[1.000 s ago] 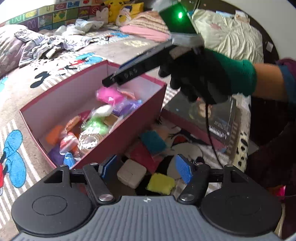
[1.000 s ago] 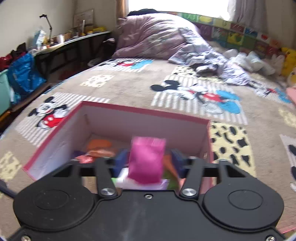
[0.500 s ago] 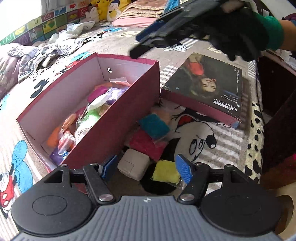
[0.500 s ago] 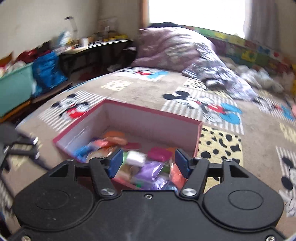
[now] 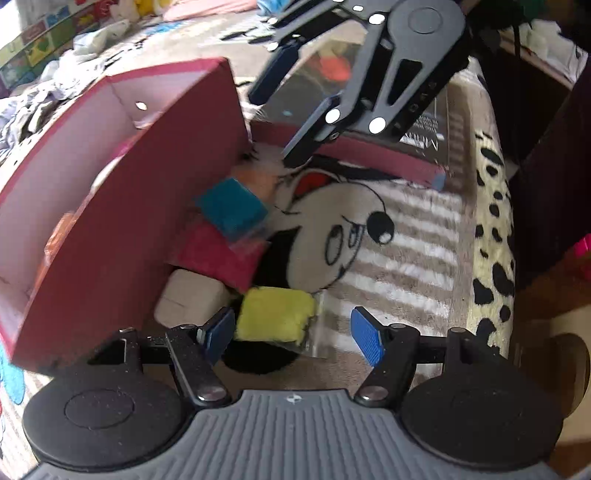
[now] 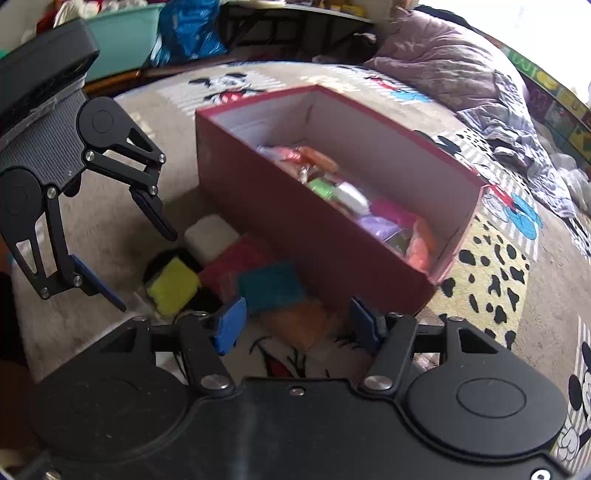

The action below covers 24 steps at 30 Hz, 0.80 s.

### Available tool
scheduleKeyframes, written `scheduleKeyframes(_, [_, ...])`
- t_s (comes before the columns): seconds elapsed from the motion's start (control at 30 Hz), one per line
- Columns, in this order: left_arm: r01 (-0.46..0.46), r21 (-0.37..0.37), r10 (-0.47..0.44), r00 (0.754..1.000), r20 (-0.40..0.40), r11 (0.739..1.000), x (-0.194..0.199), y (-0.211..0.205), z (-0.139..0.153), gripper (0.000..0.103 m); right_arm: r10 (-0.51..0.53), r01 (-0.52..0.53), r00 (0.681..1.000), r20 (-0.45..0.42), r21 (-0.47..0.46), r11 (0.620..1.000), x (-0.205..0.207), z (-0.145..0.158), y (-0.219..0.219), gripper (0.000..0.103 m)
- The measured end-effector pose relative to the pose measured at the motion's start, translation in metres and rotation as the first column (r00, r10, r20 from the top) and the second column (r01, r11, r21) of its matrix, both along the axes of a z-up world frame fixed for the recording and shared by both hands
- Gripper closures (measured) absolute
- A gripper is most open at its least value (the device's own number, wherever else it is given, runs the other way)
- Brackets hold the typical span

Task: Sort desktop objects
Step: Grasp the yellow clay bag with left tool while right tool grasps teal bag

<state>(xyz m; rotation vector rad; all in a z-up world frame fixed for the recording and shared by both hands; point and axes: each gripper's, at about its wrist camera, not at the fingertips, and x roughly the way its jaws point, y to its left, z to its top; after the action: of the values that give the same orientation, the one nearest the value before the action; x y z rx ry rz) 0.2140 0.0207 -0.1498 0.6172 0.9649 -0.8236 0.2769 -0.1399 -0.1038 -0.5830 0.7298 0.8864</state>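
Note:
A red box point(image 5: 122, 236) point(image 6: 306, 229) holds several small coloured packets. Beside it on the blanket lie a yellow packet point(image 5: 275, 314) point(image 6: 173, 282), a white block point(image 5: 190, 297) point(image 6: 210, 238), a pink packet point(image 5: 218, 258) point(image 6: 231, 266), a teal packet point(image 5: 231, 208) point(image 6: 269, 286) and an orange packet point(image 6: 299, 325). My left gripper point(image 5: 293, 334) point(image 6: 142, 254) is open and empty, just above the yellow packet. My right gripper point(image 6: 297, 323) point(image 5: 288, 114) is open and empty, over the orange packet.
A book point(image 5: 388, 147) lies beside the box on the Mickey Mouse blanket point(image 5: 388, 258). Bedding point(image 6: 461, 74) is piled beyond the box. A teal bin point(image 6: 122, 48) and blue bag point(image 6: 188, 29) stand off the bed.
The right gripper let the pink packet fall into the box, then swung down beside the box over the orange packet. The left gripper has moved closer to the yellow packet.

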Motion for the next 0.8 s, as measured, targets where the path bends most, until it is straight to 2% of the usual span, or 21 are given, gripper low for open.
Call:
scheduleKeyframes(0.27, [-0.001,0.075,0.001,1.0,0.006,0.997,0.003,-0.012,-0.023,0.034,0.027,-0.029,0.999,-0.023,-0.059,0.998,-0.001,-0.018,0.021,0.04])
scheduleKeyframes(0.57, [-0.077,0.003,0.077,0.997,-0.017,0.997,0.012,0.0,-0.022,0.034,0.057,-0.058,0.998,-0.022,-0.094,0.994,0.0,-0.028,0.045,0.037])
scheduleKeyframes(0.8, [-0.101,0.003,0.101,0.995,-0.019,0.995,0.01,0.006,-0.029,0.035,0.058,-0.06,0.998,-0.02,-0.115,0.992,0.006,-0.034,0.054,0.033])
